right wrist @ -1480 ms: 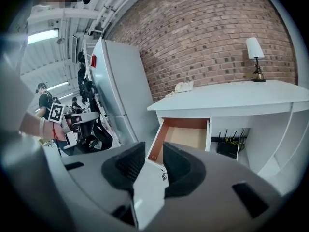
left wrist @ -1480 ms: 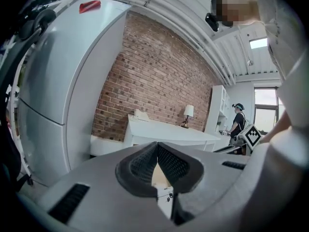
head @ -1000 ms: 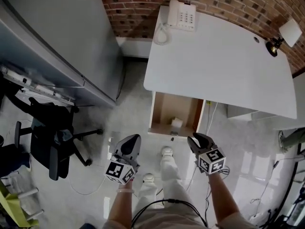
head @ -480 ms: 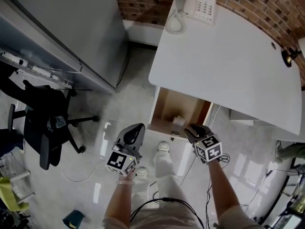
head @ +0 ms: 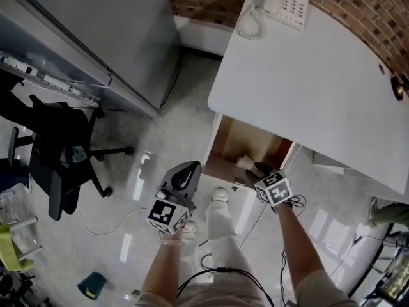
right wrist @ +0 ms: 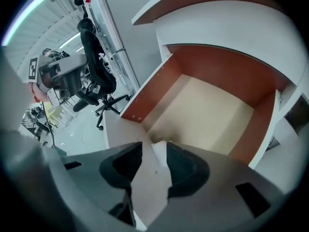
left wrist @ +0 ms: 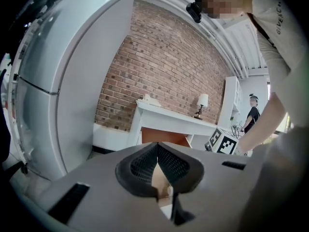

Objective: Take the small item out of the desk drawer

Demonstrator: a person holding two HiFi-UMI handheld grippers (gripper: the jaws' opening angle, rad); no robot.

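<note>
Two tongs in play, and only one is doing the work. The right tongs [head: 261,170] have pushed forward from the near side of the drawer front and now dip over its edge, into the open desk drawer [head: 246,142] – a second ago they hovered short of it. Their jaws are opening as they go in, and in the right gripper view the gap between them frames the small item [right wrist: 161,157], a pale white piece lying at the near end of the drawer floor [right wrist: 212,115]. The pads stand clear of it on both sides, so nothing is gripped yet.

From the head view, the small item [head: 245,162] sits just beside the tips of the right tongs, under the near edge of the white tabletop [head: 307,75]. The left tongs [head: 185,170] hang back over the floor, left of the drawer, much as before; the left gripper view shows the left tongs [left wrist: 157,151] closed tip to tip with nothing between.

Meaning for the task – the approach looks all but done. My read: the next step is a short push forward and a squeeze on the item, then a lift clear of the drawer front. A thin, light piece against the drawer floor could slide away rather than seat between the pads.
</note>
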